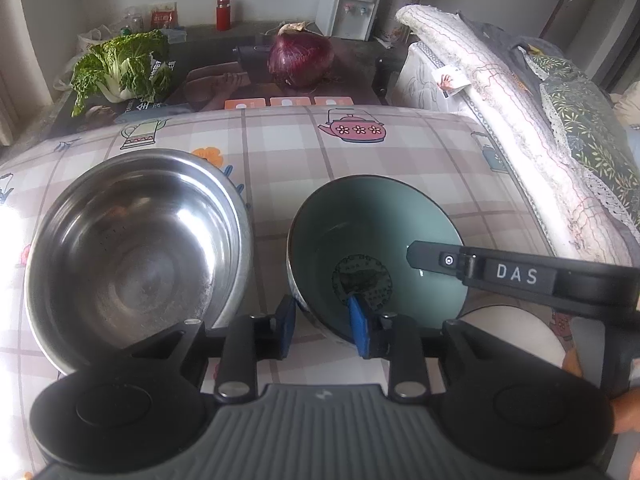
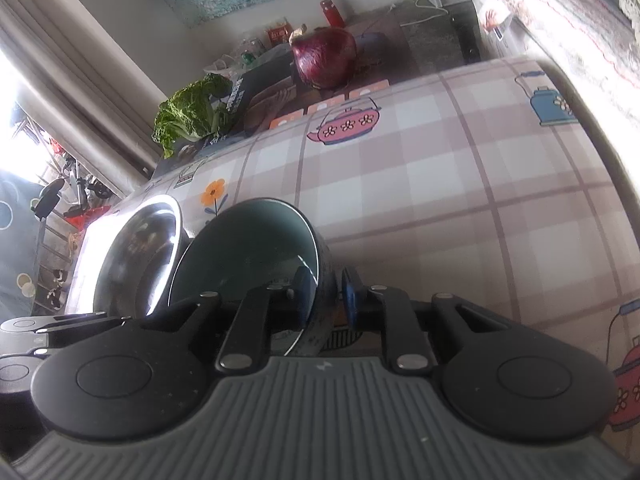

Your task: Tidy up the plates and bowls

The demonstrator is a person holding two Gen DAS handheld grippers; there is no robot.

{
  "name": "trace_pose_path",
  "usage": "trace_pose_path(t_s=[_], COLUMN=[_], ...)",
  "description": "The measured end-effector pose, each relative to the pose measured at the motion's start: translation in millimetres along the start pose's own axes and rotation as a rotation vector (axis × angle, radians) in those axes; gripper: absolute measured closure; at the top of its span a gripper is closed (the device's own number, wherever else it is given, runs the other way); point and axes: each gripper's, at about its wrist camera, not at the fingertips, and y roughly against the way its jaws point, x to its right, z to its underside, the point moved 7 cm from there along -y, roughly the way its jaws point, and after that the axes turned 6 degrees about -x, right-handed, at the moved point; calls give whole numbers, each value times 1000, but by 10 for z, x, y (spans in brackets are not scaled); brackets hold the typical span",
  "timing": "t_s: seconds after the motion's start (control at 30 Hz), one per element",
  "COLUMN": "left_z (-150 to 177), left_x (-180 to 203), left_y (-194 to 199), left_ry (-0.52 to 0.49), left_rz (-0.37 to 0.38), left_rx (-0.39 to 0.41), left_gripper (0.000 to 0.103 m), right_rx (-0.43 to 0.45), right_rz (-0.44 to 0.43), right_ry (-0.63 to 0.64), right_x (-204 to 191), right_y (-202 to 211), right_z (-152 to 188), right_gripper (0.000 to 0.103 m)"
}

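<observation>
A teal-green ceramic bowl (image 1: 372, 240) sits tilted on the checked tablecloth (image 1: 360, 160), right of a larger steel bowl (image 1: 132, 248). My left gripper (image 1: 322, 328) straddles the near rim of the green bowl, one blue pad inside and one outside, with a gap to the rim. My right gripper (image 1: 440, 260) reaches in from the right over the bowl. In the right wrist view the right gripper (image 2: 326, 296) is shut on the green bowl (image 2: 248, 248) rim, one pad inside and one outside. The steel bowl (image 2: 140, 248) stands just left of it. A white rounded dish edge (image 1: 516, 332) shows below the right gripper.
A purple cabbage (image 1: 300, 58), a green leafy cabbage (image 1: 120, 68) and a red bottle (image 1: 223, 14) lie on a dark table beyond the cloth. Folded bedding (image 1: 520, 128) runs along the right side. A water dispenser (image 1: 352, 8) stands at the back.
</observation>
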Motion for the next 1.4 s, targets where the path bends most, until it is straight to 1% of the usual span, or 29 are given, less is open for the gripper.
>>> trace_pose_path(t_s=[0.13,0.27,0.47,0.8,1.4], left_z=[-2,-3,2,-34,-46], left_x=[3,8,19,-5,50], left_y=[-47,-52,-42,36,229], left_ry=[11,15,11,8,6], left_rz=[-6,-12,-23,-37,-12], left_rx=[-3,0,2,31,58], left_gripper=[73,73,73,73,73], right_rx=[-2,8,18,22,51], right_rz=[-4,19,18,21,37], right_ry=[10,27,21,38,57], right_x=[-18,-56,-52,-116,-191], right_y=[-31,-53,-51,-56,172], right_z=[18,29,28,13,-38], right_gripper=[84,85,85,85,85])
